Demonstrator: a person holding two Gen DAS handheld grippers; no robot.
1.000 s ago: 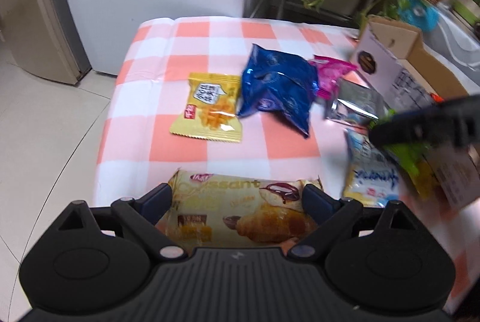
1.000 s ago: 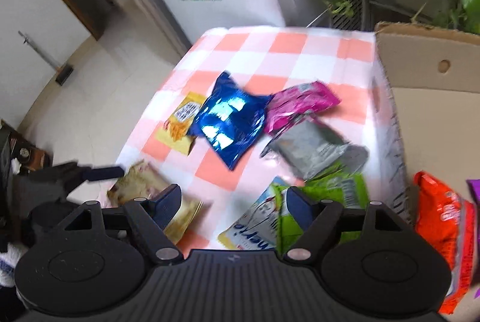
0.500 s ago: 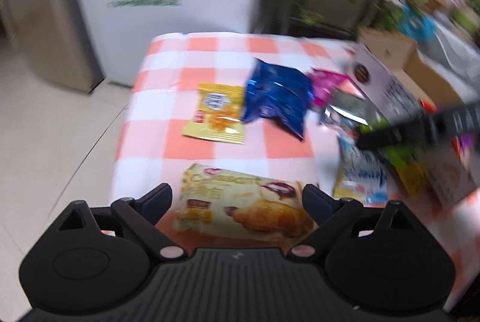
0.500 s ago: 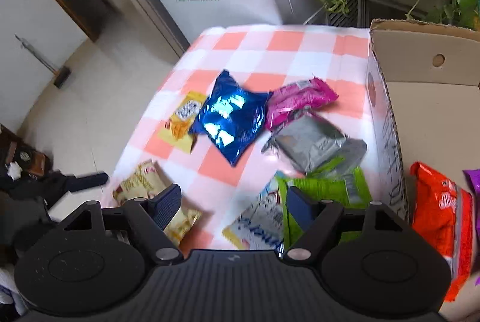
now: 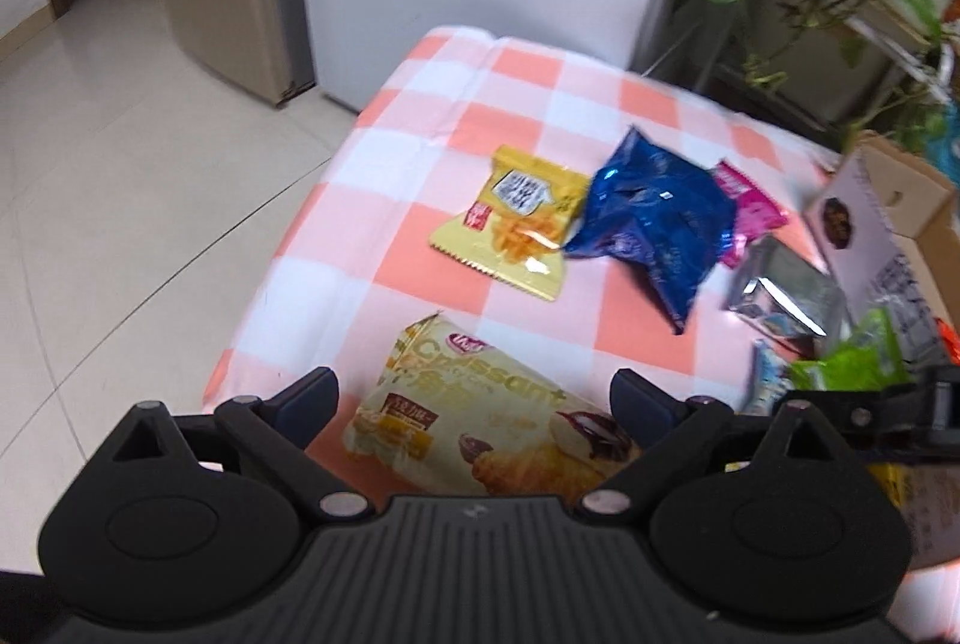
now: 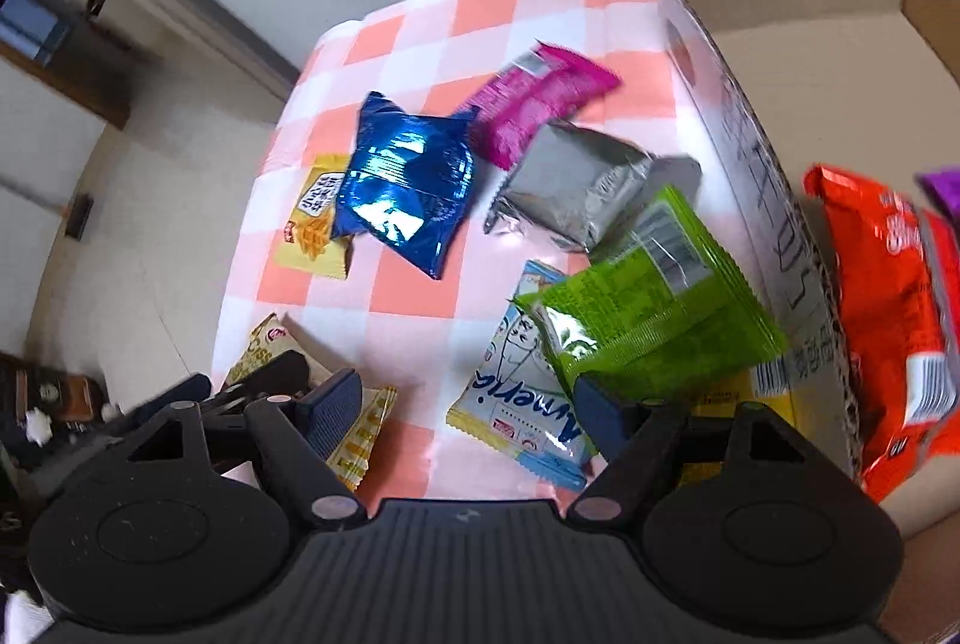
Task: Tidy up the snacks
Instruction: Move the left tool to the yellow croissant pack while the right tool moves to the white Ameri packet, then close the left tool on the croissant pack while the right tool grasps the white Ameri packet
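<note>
Two grippers hang over the checked tablecloth (image 5: pixel 522 74), both tilted down. The left gripper (image 5: pixel 474 398) has its jaws spread wide, just widened further, with the croissant pack (image 5: pixel 480 422) lying on the cloth between them, pads clear of the wrapper. The right gripper (image 6: pixel 465 404) also has jaws parted; the pale blue packet (image 6: pixel 522 404) lies between its tips on the cloth, and the green packet (image 6: pixel 648 308) reaches to the right fingertip, though actual touch cannot be told. Farther back lie a yellow packet (image 5: pixel 516 218), a blue bag (image 5: pixel 654 218), a pink packet (image 6: pixel 534 98) and a silver pouch (image 6: pixel 582 188). The cardboard box (image 6: pixel 780 20) stands along the cloth's right edge, holding an orange bag (image 6: pixel 882 296).
</note>
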